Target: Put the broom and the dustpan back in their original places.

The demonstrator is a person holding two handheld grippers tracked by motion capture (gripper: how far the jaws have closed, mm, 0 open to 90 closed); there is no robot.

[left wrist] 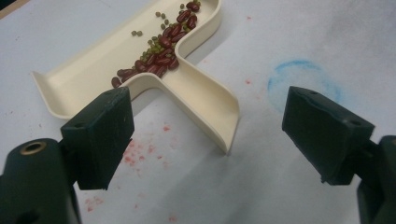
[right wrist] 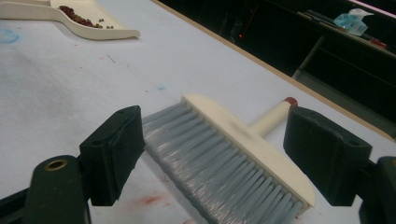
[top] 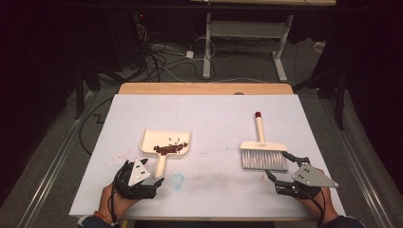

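A cream dustpan (top: 164,142) lies left of centre on the white table, holding red beans (top: 167,149) and a few small green ones near its handle. Close up, the dustpan (left wrist: 196,88) has its handle pointing at my left gripper (left wrist: 208,135), whose jaws stand open just short of the handle end. My left gripper (top: 154,183) sits at the near left. A cream hand brush (top: 261,149) with grey bristles lies at the right, red-tipped handle pointing away. My right gripper (top: 280,166) is open beside the bristles (right wrist: 219,163), with nothing held.
Red smudges (left wrist: 140,149) and a blue ring mark (left wrist: 301,79) stain the white sheet. The table's wooden far edge (top: 204,89) borders a dark floor with cables and a desk frame (top: 247,33). A dustpan (right wrist: 79,21) lies far off in the right gripper view.
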